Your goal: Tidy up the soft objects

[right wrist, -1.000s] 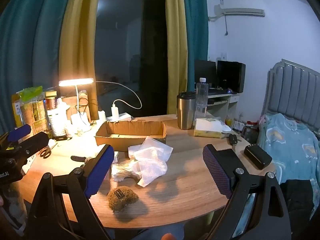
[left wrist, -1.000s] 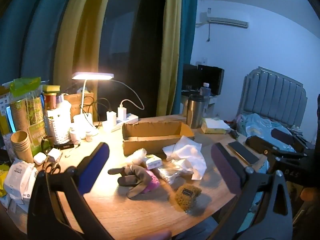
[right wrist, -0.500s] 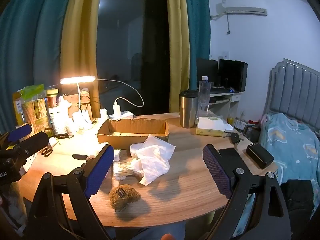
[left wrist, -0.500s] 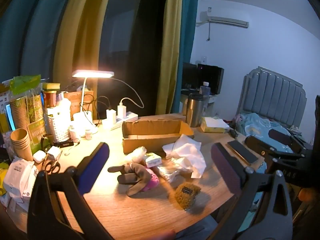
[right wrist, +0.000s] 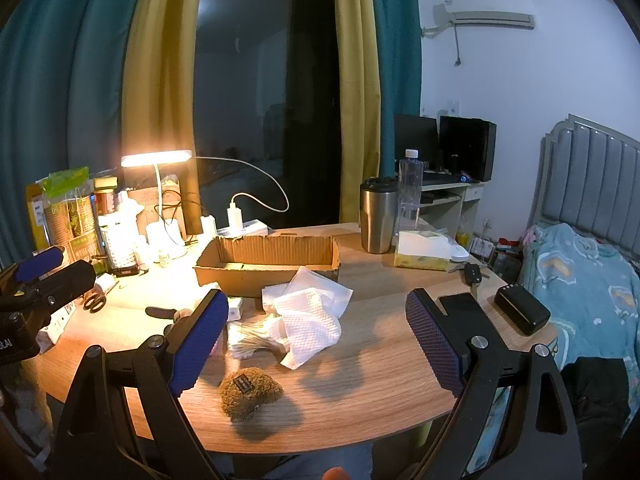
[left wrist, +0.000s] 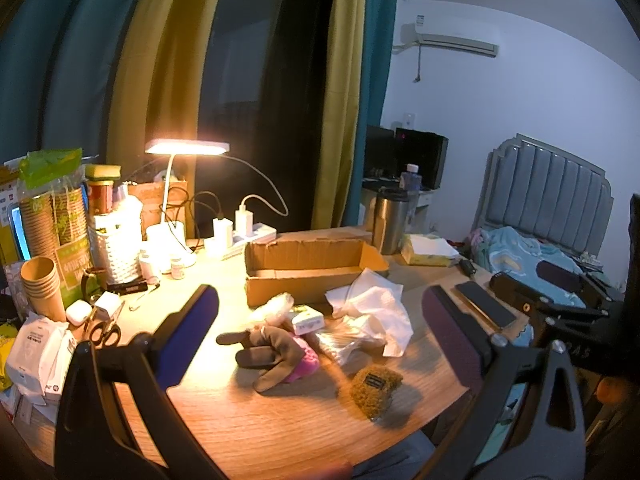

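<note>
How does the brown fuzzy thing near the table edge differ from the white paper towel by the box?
The fuzzy brown item is a compact rounded lump with a dark label; the paper towel is thin, white, crumpled and spread wider. The fuzzy item lies alone near the front edge; the towel lies against the cardboard box. Both rest ungripped on the table.

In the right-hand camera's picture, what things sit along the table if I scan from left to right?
Scissors → desk lamp → cardboard box → white paper towel → steel tumbler → tissue box → car key → black case.
</note>
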Demonstrator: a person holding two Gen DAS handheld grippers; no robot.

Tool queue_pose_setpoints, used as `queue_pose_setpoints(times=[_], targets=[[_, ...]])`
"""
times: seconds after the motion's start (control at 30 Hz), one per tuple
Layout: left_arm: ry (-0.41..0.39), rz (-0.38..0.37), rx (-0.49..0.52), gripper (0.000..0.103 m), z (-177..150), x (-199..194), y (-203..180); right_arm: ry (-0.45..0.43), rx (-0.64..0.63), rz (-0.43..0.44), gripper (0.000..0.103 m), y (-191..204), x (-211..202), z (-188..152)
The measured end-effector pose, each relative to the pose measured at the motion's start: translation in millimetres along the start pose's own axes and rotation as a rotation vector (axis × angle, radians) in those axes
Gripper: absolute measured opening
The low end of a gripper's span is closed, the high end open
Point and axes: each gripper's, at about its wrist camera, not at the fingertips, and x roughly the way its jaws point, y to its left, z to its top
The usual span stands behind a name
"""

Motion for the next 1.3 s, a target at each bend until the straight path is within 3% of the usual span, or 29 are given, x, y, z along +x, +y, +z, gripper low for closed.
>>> queue_pose_setpoints(times=[1.3], targets=[[0.013, -0.007, 0.000, 0.102, -2.8, 1.8, -4.9, 0.014, 0.010, 0.014, 0.093, 3.6, 0.1, -3.3]])
